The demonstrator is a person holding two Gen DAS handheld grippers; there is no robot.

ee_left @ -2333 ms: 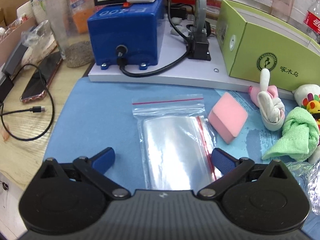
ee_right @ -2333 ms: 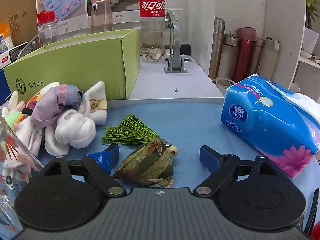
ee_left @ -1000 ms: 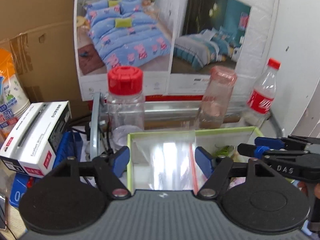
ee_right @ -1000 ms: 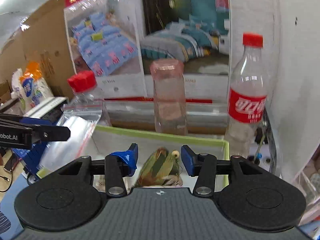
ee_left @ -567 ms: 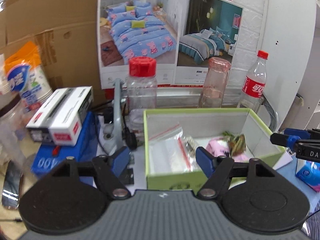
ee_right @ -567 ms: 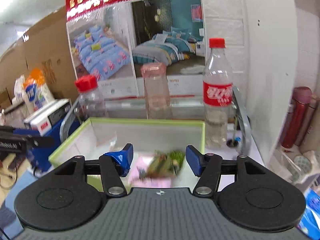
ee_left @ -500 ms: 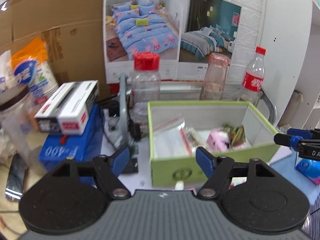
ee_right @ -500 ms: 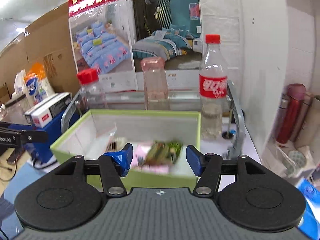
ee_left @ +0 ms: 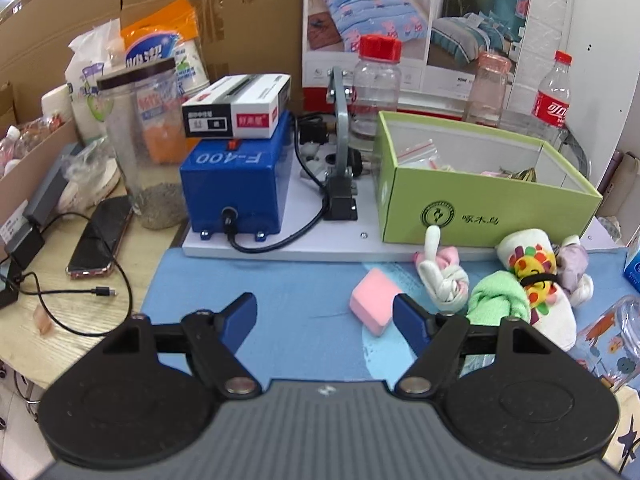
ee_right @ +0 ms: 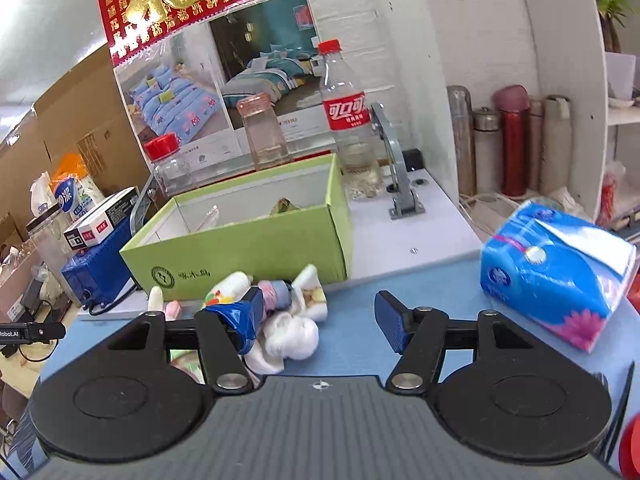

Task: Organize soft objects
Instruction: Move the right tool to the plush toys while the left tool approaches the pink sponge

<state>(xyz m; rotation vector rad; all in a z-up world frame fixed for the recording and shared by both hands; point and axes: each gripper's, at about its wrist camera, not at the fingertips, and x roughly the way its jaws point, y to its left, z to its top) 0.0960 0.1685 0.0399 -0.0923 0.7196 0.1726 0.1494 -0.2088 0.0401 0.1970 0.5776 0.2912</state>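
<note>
The green box [ee_left: 480, 208] stands on a white board behind the blue mat; it also shows in the right wrist view [ee_right: 248, 252]. Inside it lie the clear zip bag [ee_left: 416, 152] and the green striped pouch [ee_right: 284, 206]. A pink sponge [ee_left: 374, 306], a white-pink knotted sock [ee_left: 444, 276], a green cloth [ee_left: 500, 300] and a flower-print sock [ee_left: 536, 268] lie on the mat. My left gripper [ee_left: 324, 314] is open and empty above the mat, next to the sponge. My right gripper [ee_right: 320, 320] is open and empty above a pile of rolled socks [ee_right: 292, 328].
A blue F-400 machine [ee_left: 236, 184] with a white carton on top stands left of the box. A phone [ee_left: 100, 240] and cable lie on the wooden table at left. A blue tissue pack [ee_right: 556, 268] is at right. Bottles [ee_right: 348, 120] stand behind the box. A printed glass [ee_left: 612, 340] stands at right.
Both grippers let go of their loads over the box, the zip bag and the striped pouch, then drew back and down toward the mat. Both are now open and empty.
</note>
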